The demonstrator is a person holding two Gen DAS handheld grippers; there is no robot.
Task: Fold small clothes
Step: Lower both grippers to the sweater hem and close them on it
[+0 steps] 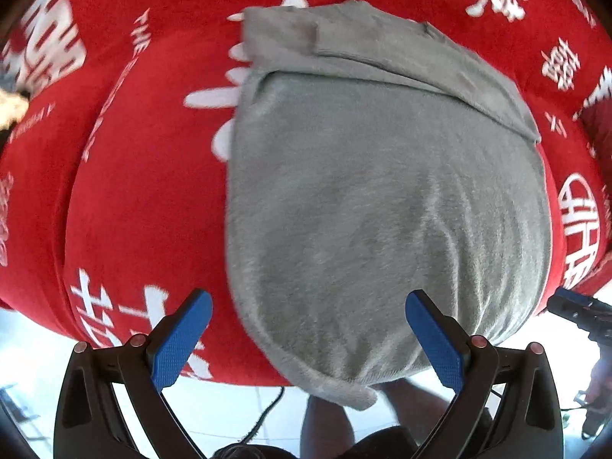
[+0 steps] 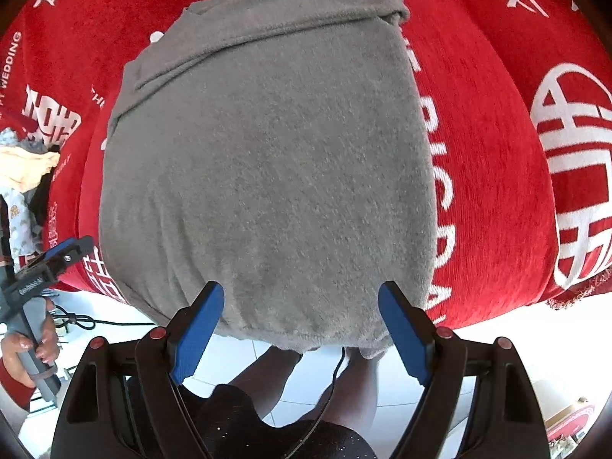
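Open red cloth on the surface [image 1: 126, 191] at 9 o'clock of the grey garment [image 1: 382, 199] and again at 3 o'clock, free for passing; small heap of other clothes [image 2: 23, 168] at far 9 o'clock; garment hem overhanging the edge at 6 o'clock, bare floor [image 2: 237, 348] below

Cover [image 2: 478, 153]: red cloth, white characters and lettering, spread over the surface.
Floor [image 2: 478, 352]: pale tiles, below the near edge.
Cable [image 2: 76, 321]: dark, lying on floor at left.
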